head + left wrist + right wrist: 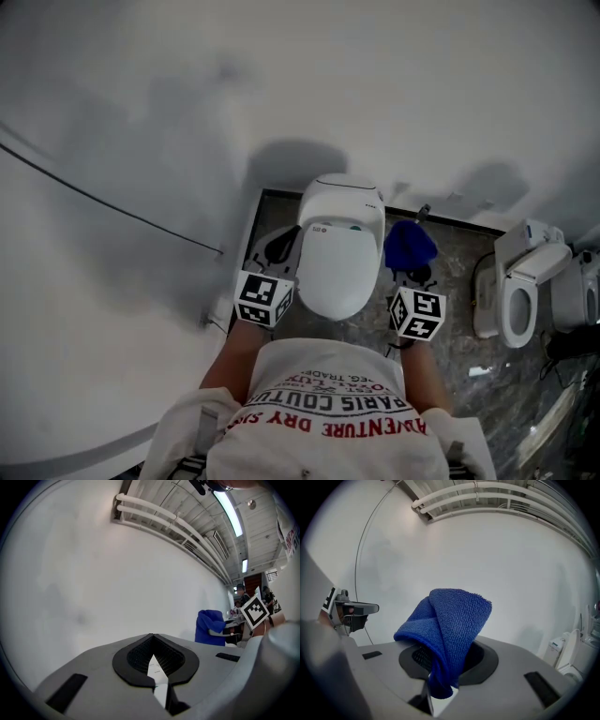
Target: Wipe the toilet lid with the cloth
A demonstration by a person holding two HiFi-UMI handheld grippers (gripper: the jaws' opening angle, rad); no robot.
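In the head view the white toilet lid [337, 262] lies shut in the middle. My right gripper [411, 272] hovers just right of the toilet, shut on a folded blue cloth [410, 246]. In the right gripper view the cloth [452, 623] bulges up out of the jaws of that gripper [440, 660]. My left gripper [275, 246] hangs beside the toilet's left side, apart from the lid. In its own view the left gripper [152, 641] is shut with nothing in it, and the cloth [209, 627] shows off to the right.
A second toilet [523, 286] with its lid raised stands at the right on the dark marbled floor [455, 267]. A white wall [281, 84] rises close behind both toilets. A curved white partition [84, 309] closes in the left side.
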